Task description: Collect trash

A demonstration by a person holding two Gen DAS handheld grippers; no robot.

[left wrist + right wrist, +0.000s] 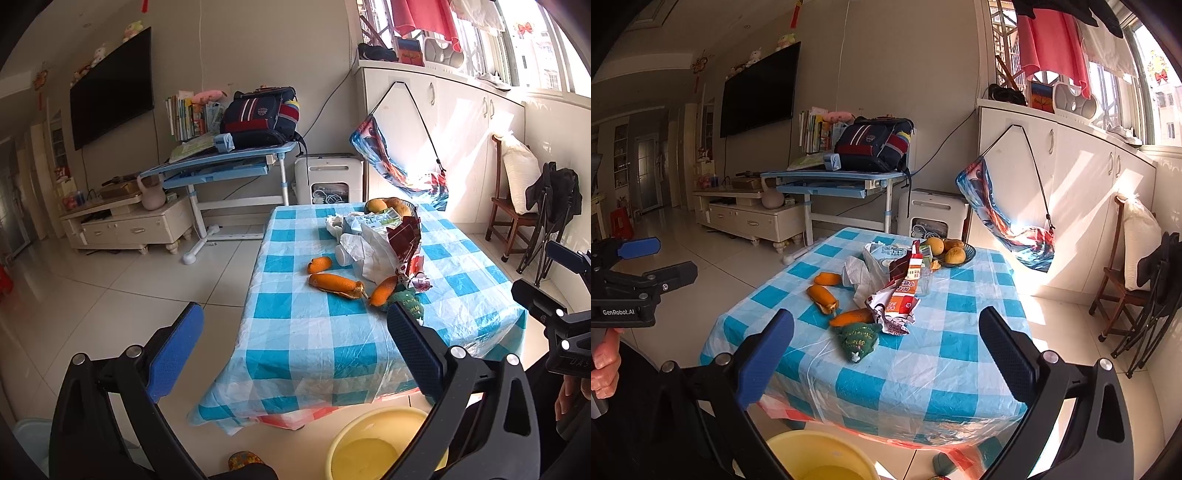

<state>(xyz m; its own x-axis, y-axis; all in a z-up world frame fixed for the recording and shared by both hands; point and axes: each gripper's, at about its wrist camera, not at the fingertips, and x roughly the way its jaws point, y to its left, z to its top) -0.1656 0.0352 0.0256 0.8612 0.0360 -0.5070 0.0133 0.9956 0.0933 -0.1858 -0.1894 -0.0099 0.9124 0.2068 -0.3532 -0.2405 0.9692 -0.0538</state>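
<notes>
A low table with a blue-and-white checked cloth [314, 332] [942, 369] carries trash: orange peels [336, 284] [822, 295], a torn red-and-white wrapper [408, 251] [899, 299], crumpled white paper [364, 249] [860, 277], a green crumpled packet [406, 301] [858, 339] and a milk carton [373, 221]. A yellow basin [373, 443] [820, 458] stands on the floor below the table's near edge. My left gripper [291, 350] is open and empty, short of the table. My right gripper [886, 362] is open and empty, above the near edge.
A bowl of fruit [391, 206] [951, 251] sits at the table's far end. A small glass jar [923, 282] stands by the wrapper. A wooden chair [1123, 280] and a folded black chair [550, 221] stand right. A blue desk [221, 166] and TV cabinet [125, 225] lie behind.
</notes>
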